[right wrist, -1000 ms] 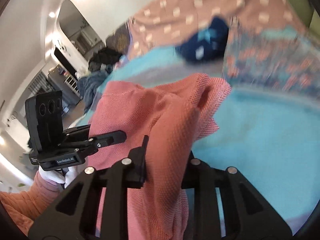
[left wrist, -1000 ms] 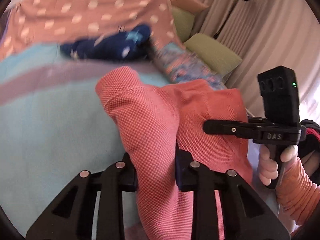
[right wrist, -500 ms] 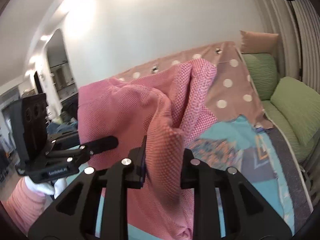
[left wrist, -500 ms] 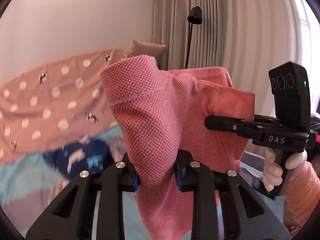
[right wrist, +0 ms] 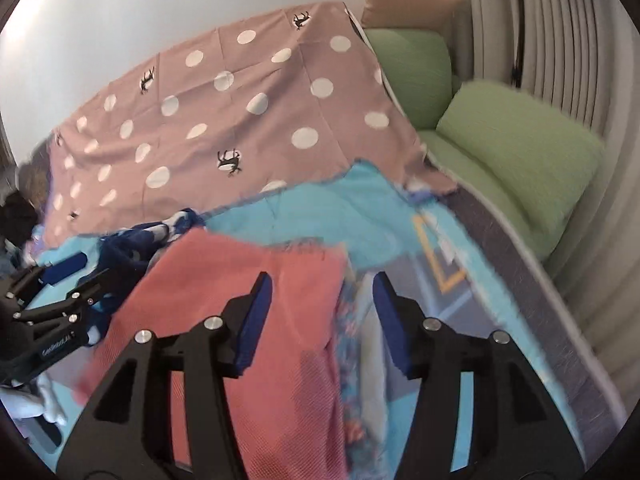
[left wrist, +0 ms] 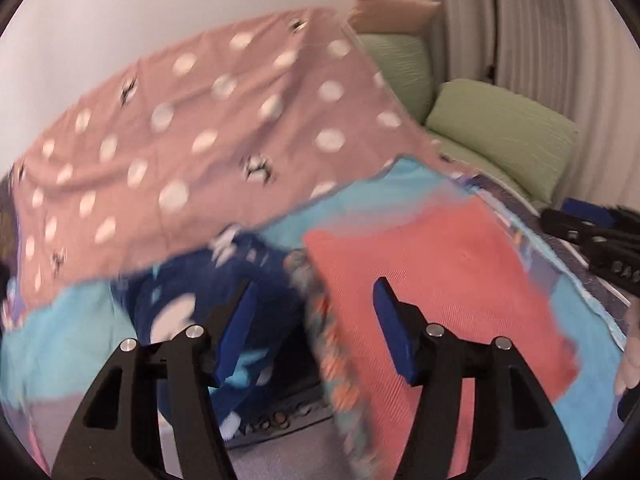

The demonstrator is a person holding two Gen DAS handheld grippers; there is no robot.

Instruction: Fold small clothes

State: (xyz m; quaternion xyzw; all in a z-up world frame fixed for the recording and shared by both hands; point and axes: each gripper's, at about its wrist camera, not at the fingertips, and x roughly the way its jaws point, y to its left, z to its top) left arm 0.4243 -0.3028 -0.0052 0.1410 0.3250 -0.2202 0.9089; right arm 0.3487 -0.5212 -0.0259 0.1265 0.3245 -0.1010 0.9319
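Coral cloth (left wrist: 440, 280) flat; both claws gaping, empty.

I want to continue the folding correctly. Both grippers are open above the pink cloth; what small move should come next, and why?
Probably lower the left gripper onto the near edge of the pink cloth and pinch it. The cloth lies spread flat, and the right gripper is also open and holds nothing.
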